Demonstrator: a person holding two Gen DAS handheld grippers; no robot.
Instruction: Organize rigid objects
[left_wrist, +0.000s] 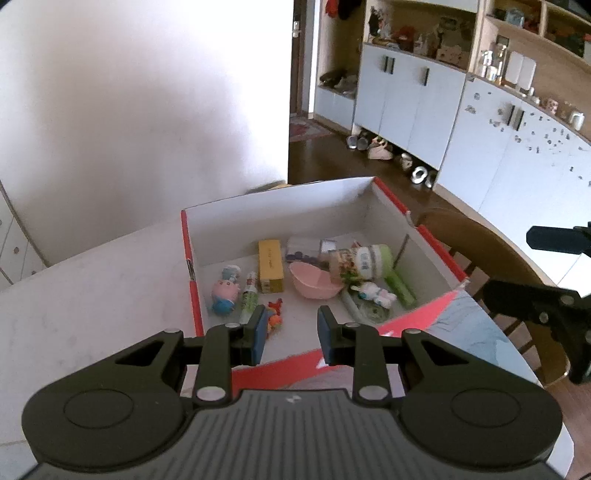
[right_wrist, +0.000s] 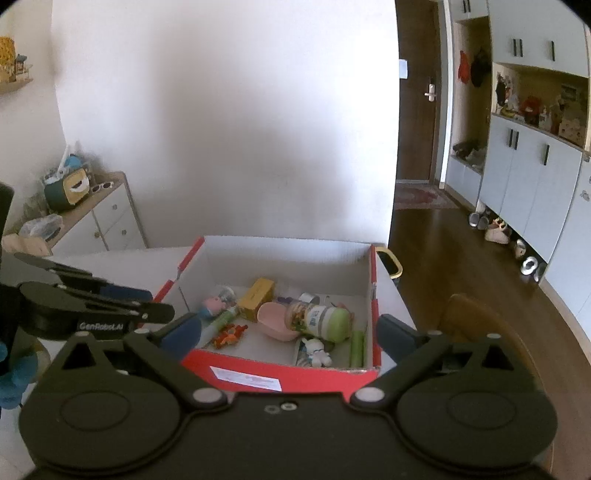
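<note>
White table (left_wrist: 92, 280) underneath it all, pale and bare on the left. On it, red box (right_wrist: 280, 376) with white inner walls, lid off, sitting square ahead of both grippers. Inside, a jumble: yellow carton (left_wrist: 270, 265) standing toward the far left, pink bowl (left_wrist: 314, 282) tipped in the middle, printed jar with green cap (right_wrist: 319, 320) lying on its side just right of the bowl. Green stick (right_wrist: 357, 349) along the right wall. Pink pig figure (left_wrist: 224, 293) at the left wall, green tube (left_wrist: 248, 297) just beside it, small orange toy (right_wrist: 231, 336) near the front, white astronaut figure (right_wrist: 317, 350) near the front right.

Left gripper (left_wrist: 291, 332) raised over the near edge of the box, jaws narrowed but parted, nothing between the pads, orange toy just beyond the left pad. Right gripper (right_wrist: 288, 332) spread wide, empty, whole box framed between its fingers, contents well beyond the tips.
</note>
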